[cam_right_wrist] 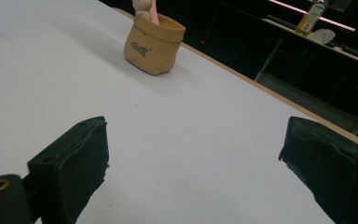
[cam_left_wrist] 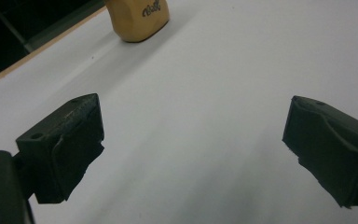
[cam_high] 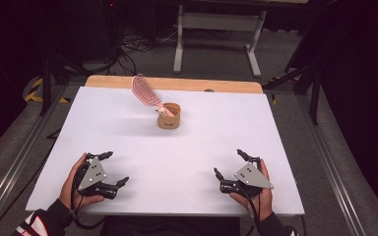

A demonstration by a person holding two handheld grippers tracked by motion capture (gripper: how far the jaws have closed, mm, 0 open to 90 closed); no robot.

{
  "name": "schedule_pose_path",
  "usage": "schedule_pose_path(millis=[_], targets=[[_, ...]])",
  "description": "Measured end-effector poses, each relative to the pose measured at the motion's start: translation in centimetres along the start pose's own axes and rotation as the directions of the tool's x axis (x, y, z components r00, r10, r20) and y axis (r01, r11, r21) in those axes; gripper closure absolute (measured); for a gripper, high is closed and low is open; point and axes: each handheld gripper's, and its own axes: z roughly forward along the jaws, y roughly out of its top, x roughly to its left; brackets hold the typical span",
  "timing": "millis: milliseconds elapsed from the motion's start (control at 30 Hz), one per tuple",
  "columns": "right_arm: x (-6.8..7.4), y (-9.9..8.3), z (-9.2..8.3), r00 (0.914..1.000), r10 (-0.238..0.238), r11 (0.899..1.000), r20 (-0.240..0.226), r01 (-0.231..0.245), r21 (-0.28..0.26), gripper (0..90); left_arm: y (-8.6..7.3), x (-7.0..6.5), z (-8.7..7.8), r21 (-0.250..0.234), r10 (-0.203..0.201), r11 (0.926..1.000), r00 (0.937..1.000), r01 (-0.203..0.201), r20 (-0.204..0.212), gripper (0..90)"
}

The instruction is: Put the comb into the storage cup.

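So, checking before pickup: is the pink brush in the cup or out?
In: the pink brush stands handle-down inside the tan cup, leaning left.

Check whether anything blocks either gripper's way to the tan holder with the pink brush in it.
Nothing visible does. Bare white table lies between the left gripper, the right gripper and the tan sack-shaped holder, where the pink slotted hairbrush leans. Both grippers are open, near the front edge.
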Motion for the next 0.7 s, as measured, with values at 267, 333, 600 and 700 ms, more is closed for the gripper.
schedule_pose_path(millis=[267, 333, 600, 700], targets=[[0.08, -0.21, 0.08, 0.9999, -0.006, 1.000, -0.010, 0.006, 0.008, 7.7, -0.38, 0.41, -0.31, -0.005, -0.034, 0.9994, 0.9993, 0.034, -0.014, 6.0], [0.03, -0.23, 0.06, 0.9999, 0.001, 1.000, -0.012, -0.001, 0.006, 7.7, -0.39, 0.46, -0.33, -0.007, -0.044, 0.9990, 0.9990, 0.044, -0.011, 6.1], [0.12, -0.16, -0.06, 0.9999, -0.010, 1.000, -0.012, 0.010, 0.001, 7.7, -0.31, 0.35, -0.36, -0.015, -0.051, 0.9986, 0.9986, 0.050, -0.017, 5.5], [0.12, -0.12, -0.02, 0.9998, -0.014, 1.000, -0.015, 0.014, 0.004, 7.7, -0.36, 0.31, -0.42, -0.023, -0.046, 0.9987, 0.9989, 0.046, -0.010, 4.8]])
